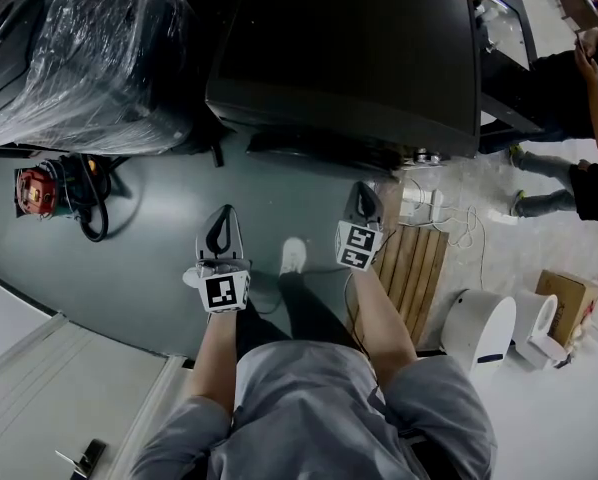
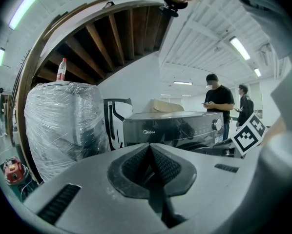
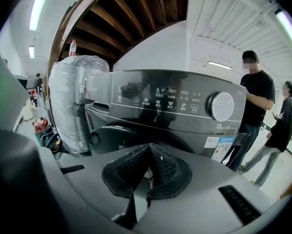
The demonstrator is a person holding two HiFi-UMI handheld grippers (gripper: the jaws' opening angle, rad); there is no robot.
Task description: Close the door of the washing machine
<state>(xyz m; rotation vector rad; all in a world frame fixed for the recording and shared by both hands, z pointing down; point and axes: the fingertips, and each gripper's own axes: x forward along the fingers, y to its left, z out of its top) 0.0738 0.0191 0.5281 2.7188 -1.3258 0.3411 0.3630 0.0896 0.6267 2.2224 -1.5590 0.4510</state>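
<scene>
Both our left gripper (image 2: 149, 146) and right gripper (image 3: 148, 145) have jaws pressed together, empty, facing the washing machine (image 3: 175, 106). Its door (image 3: 112, 133) sits low ahead; pushed off-centre, we judge, closed tips could slip off.

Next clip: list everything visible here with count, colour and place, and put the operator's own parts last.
washing machine: one, dark grey, straight ahead of both tongs
wrapped appliance: one, dark under clear film, left of the washing machine
bottle: one, red cap, on top of the wrapped appliance
red tool: one, red with black hose, on the floor at left
pallet: one, pale wood, on the floor at right
white cylinders: two, on the floor beyond the pallet
cardboard box: one, brown, on the floor at far right
bystanders: two, dark clothes, right of the washing machine
shoe: one, white, between the tongs
left tongs: one, grey, shut, empty
right tongs: one, grey, shut, empty
</scene>
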